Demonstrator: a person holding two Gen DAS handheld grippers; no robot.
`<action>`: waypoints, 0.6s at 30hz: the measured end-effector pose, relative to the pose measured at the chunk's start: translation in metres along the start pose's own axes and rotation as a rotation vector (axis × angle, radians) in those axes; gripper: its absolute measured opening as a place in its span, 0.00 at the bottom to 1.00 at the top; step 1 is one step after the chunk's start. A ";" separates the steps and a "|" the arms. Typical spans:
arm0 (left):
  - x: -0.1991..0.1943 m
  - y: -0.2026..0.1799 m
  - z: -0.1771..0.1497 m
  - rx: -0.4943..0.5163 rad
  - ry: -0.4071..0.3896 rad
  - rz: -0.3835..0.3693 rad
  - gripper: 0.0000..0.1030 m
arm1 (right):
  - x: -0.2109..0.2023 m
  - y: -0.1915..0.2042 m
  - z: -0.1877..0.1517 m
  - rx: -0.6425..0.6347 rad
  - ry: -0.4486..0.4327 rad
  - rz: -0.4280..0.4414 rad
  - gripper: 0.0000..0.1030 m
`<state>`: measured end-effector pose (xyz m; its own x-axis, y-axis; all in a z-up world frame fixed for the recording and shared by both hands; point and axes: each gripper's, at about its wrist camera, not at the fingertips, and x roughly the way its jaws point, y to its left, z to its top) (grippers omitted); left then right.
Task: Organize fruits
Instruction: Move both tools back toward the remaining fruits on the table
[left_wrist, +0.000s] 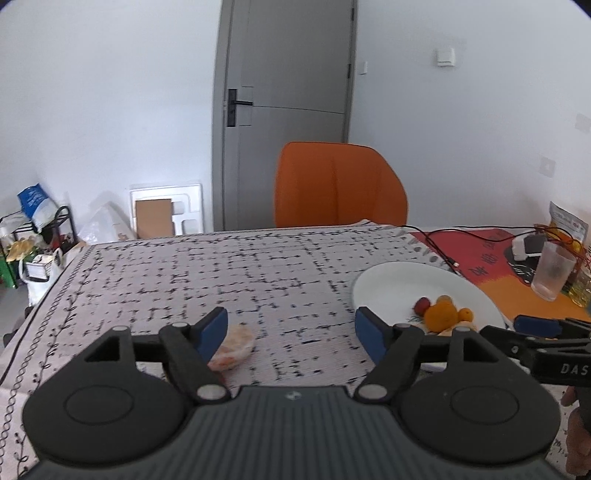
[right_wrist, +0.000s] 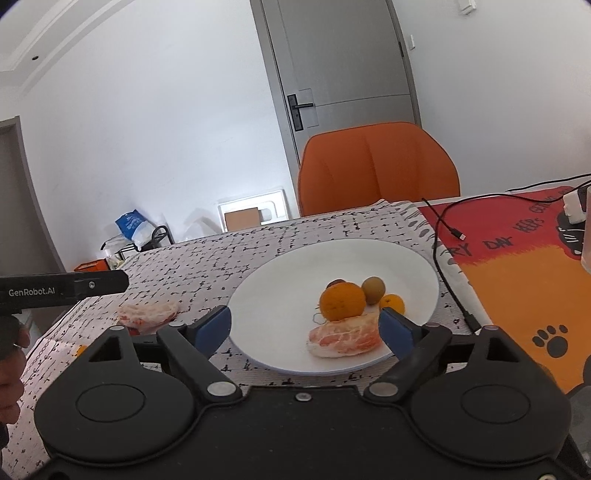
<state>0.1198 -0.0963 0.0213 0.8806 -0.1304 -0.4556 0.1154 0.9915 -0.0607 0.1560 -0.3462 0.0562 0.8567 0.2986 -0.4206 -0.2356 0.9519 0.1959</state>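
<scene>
A white plate (right_wrist: 280, 273) on the patterned tablecloth holds an orange (right_wrist: 342, 301), a small brown fruit (right_wrist: 373, 290), a small orange fruit (right_wrist: 392, 302) and a peeled pomelo piece (right_wrist: 345, 339). A second peeled pomelo piece (left_wrist: 232, 349) lies on the cloth left of the plate; it also shows in the right wrist view (right_wrist: 147, 314). My left gripper (left_wrist: 291, 326) is open, its left finger beside that piece. My right gripper (right_wrist: 304, 326) is open over the plate's near edge, the plated piece by its right finger. The plate (left_wrist: 399, 284) and fruits also show in the left wrist view.
An orange chair (left_wrist: 338, 184) stands behind the table. A red and orange mat (right_wrist: 517, 273) lies to the right with a black cable (right_wrist: 443, 236), a clear cup (left_wrist: 552, 275) and a white charger (left_wrist: 526, 247). The table's left edge is near the loose piece.
</scene>
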 end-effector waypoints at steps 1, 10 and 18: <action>-0.001 0.004 -0.001 -0.006 0.000 0.007 0.73 | 0.001 0.001 -0.001 -0.002 0.002 -0.001 0.87; -0.008 0.030 -0.017 -0.054 0.014 0.056 0.77 | 0.007 0.012 -0.006 -0.023 0.034 0.010 0.88; -0.009 0.052 -0.034 -0.106 0.042 0.079 0.77 | 0.015 0.032 -0.008 -0.058 0.052 0.035 0.88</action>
<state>0.1024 -0.0434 -0.0078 0.8649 -0.0538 -0.4991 -0.0051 0.9933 -0.1158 0.1581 -0.3108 0.0492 0.8229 0.3337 -0.4599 -0.2925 0.9427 0.1606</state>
